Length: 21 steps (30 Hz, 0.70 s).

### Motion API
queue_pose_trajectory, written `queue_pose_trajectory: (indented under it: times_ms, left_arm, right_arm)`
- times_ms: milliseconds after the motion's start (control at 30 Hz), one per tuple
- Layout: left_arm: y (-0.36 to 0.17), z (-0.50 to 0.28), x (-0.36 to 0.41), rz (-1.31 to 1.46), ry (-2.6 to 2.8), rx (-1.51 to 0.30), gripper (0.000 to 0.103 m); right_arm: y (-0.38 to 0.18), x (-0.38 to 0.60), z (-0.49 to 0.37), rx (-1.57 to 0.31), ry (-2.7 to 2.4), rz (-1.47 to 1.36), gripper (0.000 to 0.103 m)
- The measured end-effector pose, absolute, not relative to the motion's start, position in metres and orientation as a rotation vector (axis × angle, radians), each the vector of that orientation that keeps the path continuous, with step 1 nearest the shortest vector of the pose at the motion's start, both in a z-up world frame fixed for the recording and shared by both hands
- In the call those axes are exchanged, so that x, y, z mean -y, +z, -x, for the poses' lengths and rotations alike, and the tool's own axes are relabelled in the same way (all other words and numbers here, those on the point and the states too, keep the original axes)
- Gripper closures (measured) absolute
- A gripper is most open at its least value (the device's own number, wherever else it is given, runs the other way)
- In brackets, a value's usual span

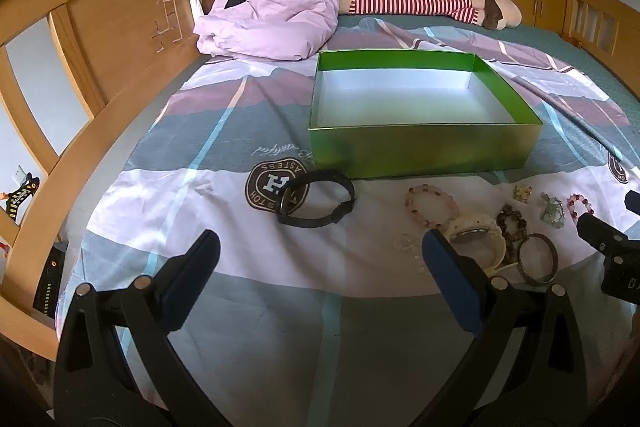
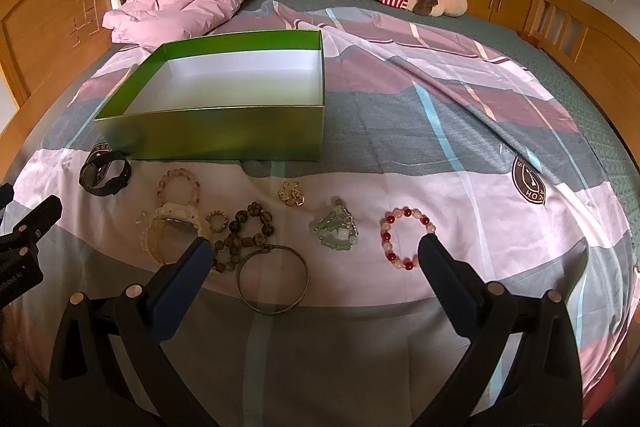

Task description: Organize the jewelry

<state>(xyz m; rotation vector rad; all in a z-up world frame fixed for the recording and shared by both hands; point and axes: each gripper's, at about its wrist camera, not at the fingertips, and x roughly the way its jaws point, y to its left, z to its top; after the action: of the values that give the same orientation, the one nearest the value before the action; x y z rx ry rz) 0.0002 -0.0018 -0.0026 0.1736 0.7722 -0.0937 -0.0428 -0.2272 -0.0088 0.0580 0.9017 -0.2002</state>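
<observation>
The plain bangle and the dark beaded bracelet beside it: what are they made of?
The bangle looks like dull, tarnished metal: thin, rigid, a greyish sheen. The dark beaded bracelet looks like wood or seed, with matte, mottled brown beads; stone is possible.

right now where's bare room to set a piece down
Inside the green box, which holds nothing. Also the bedspread right of the box, beyond the red bead bracelet. Crowded: the strip before the box, from black watch to metal bangle.

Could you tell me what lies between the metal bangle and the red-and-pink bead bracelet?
In the right wrist view, the pale green jade piece lies between the metal bangle and the red-and-pink bead bracelet, slightly farther back.
</observation>
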Motion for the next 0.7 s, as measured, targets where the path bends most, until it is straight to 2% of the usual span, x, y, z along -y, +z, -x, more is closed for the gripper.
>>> queue_pose_trajectory:
  times_ms: [700]
  left_arm:
    - [-0.0087,-0.0033,0.0022,-0.174,-0.098,-0.798,0.002]
  right_arm:
    - [-0.0131,0.2259,0.0415,-0.92,-0.2,-0.047,0.001]
